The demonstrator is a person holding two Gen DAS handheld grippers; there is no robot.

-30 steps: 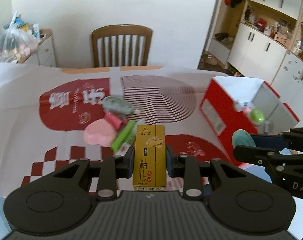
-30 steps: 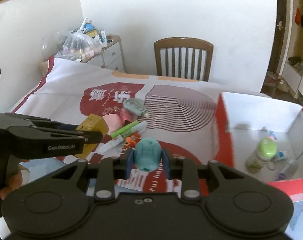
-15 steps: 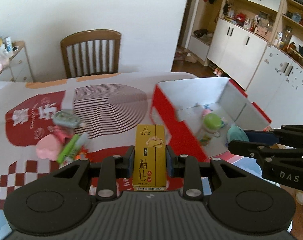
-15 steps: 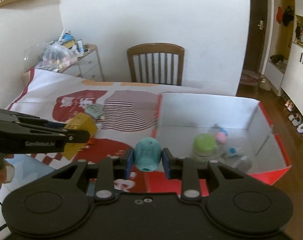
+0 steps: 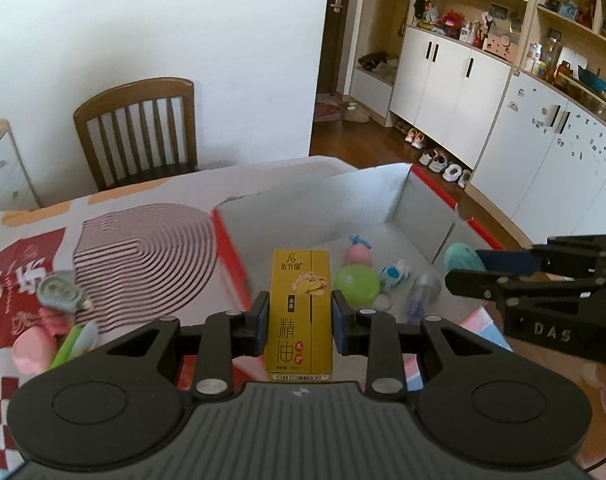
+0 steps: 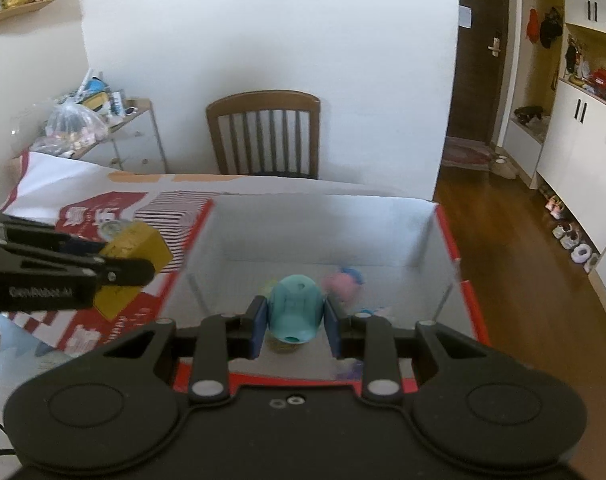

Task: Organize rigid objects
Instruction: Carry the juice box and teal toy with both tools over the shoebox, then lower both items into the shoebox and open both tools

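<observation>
Left wrist view: your left tool (image 5: 299,312) is clamped on the yellow carton (image 5: 299,312), pads pressing its two narrow sides, long axis upright and running straight out along the fingers. Jaws are narrow, only as wide as the carton.

The red-edged box (image 5: 231,248) lies ahead and slightly right of that tool. Its near-left wall sits just below the carton, so you're at the rim, not clearly over the floor. Inside: a green-capped bottle (image 5: 357,282), a pink toy (image 5: 359,254), a small blue-white toy (image 5: 395,274).

Right wrist view: your right tool (image 6: 295,312) is closed on the teal rounded toy (image 6: 295,308), gripped at both sides. It hangs over the box interior (image 6: 423,236), with the near wall under the tool body. The right hand looks further in than the left; the carton (image 6: 133,264) sits to the left, over the worktop cloth (image 6: 63,184) next to the box's left wall.

My read: right side can release first. Left needs to shift right past the wall; with the carton upright, it'll likely tip on landing.

Loose items still lie on the cloth at far left (image 5: 59,320).
</observation>
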